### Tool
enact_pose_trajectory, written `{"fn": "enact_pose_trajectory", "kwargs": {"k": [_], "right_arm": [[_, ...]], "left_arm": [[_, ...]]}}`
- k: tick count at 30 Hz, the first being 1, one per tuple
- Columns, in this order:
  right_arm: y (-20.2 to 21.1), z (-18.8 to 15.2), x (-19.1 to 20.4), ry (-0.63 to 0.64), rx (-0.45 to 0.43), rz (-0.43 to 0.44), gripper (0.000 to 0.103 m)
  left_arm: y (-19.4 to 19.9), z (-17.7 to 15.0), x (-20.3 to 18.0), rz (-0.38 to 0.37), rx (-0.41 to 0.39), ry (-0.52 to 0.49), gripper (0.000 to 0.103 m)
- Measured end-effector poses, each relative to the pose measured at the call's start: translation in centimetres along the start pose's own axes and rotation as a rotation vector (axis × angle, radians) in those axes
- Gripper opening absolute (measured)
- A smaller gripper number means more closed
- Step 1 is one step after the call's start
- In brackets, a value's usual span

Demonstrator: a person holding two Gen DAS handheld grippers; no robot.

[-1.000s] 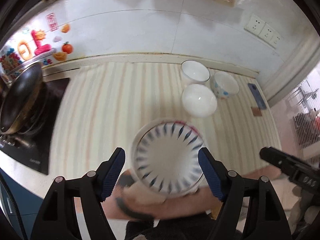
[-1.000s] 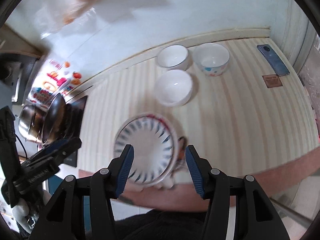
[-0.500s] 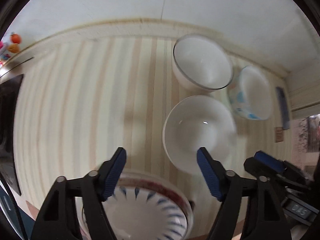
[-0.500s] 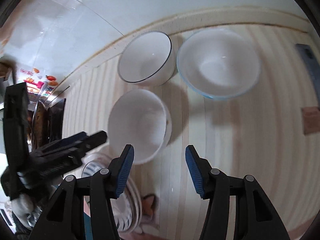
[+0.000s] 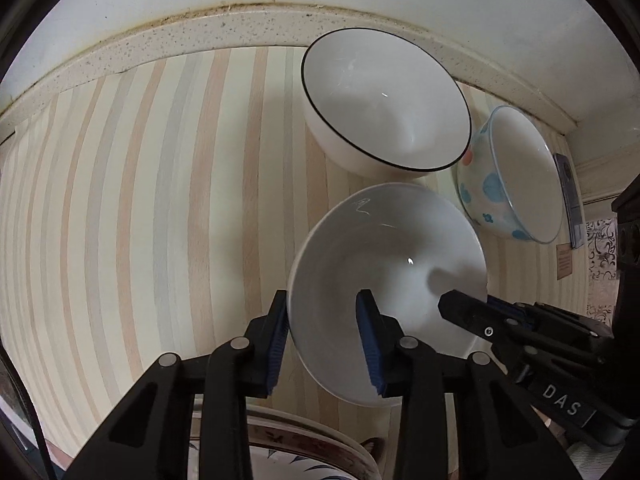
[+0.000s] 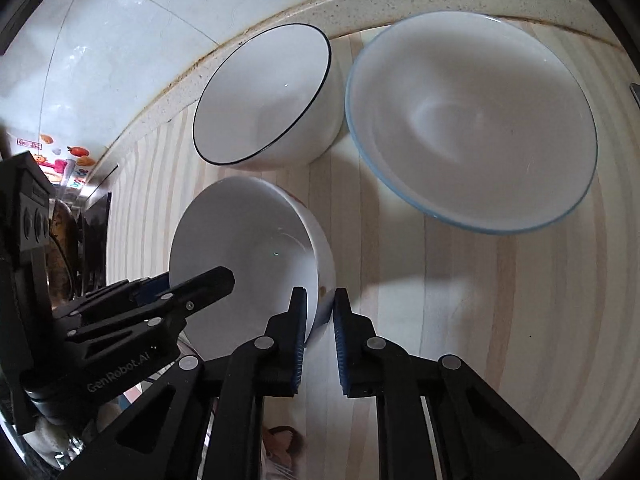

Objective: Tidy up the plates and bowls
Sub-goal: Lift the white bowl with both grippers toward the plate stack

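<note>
A plain white bowl [image 5: 392, 280] [image 6: 248, 248] sits on the striped counter in front of two others. My left gripper [image 5: 323, 320] is shut on its left rim, with one finger outside the wall and one inside. My right gripper [image 6: 320, 312] is shut on the opposite rim, and its dark finger [image 5: 460, 304] reaches into the bowl in the left wrist view. Behind stand a black-rimmed white bowl [image 5: 384, 100] [image 6: 264, 96] and a wider blue-spotted bowl [image 5: 516, 176] [image 6: 472, 120]. A blue-patterned plate [image 5: 304, 456] lies under my left gripper at the near edge.
The speckled backsplash ledge [image 5: 240, 20] and white tiled wall run right behind the bowls. A phone [image 5: 568, 200] lies at the far right. A stove with a pan [image 6: 60, 240] stands at the left end. Bare striped counter [image 5: 140, 200] stretches left of the bowls.
Both grippers moved forward and down from above the patterned plate to the plain white bowl and narrowed from wide open onto its rim. The hand holding the plate is gone.
</note>
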State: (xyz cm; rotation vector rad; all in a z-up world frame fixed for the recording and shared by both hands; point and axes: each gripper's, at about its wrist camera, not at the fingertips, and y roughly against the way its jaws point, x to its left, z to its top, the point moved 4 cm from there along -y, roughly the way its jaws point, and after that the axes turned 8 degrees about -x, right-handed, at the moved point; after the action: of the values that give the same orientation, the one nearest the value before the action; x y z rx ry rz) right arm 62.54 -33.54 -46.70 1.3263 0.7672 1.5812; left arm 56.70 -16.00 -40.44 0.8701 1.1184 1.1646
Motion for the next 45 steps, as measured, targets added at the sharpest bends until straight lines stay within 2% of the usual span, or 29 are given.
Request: {"fn": "enact_pose_trajectory", "kwargs": {"k": [6, 11, 17, 23, 29, 34, 45], "right_arm": [[1.6, -0.6, 0.1, 0.007, -0.012, 0.002, 0.014], [4.4, -2.3, -0.2, 0.026, -0.021, 0.007, 0.015], [8.3, -6.2, -1.8, 0.028, -0.012, 0.0, 0.015], [11.0, -10.7, -4.9, 0.005, 0.002, -0.026, 0.015], [11.0, -14.2, -7.7, -0.038, 0.032, -0.03, 0.015], [10.1, -16.0, -8.9, -0.07, 0.055, -0.026, 0.015], [8.7, -16.2, -8.4, -0.055, 0.079, -0.036, 0.015]], "left_arm": [[1.4, -0.7, -0.4, -0.003, -0.023, -0.021, 0.031], [3.4, -1.5, -2.0, -0.019, -0.045, -0.042, 0.031], [5.5, -4.7, -4.6, -0.056, -0.045, -0.063, 0.031], [5.6, -8.6, -7.8, -0.08, -0.014, -0.109, 0.031], [4.5, -11.5, -9.5, -0.085, 0.03, -0.141, 0.031], [3.2, -12.7, -10.3, -0.069, 0.059, -0.166, 0.031], [1.5, -13.7, -10.8, -0.055, 0.084, -0.161, 0.031]]}}
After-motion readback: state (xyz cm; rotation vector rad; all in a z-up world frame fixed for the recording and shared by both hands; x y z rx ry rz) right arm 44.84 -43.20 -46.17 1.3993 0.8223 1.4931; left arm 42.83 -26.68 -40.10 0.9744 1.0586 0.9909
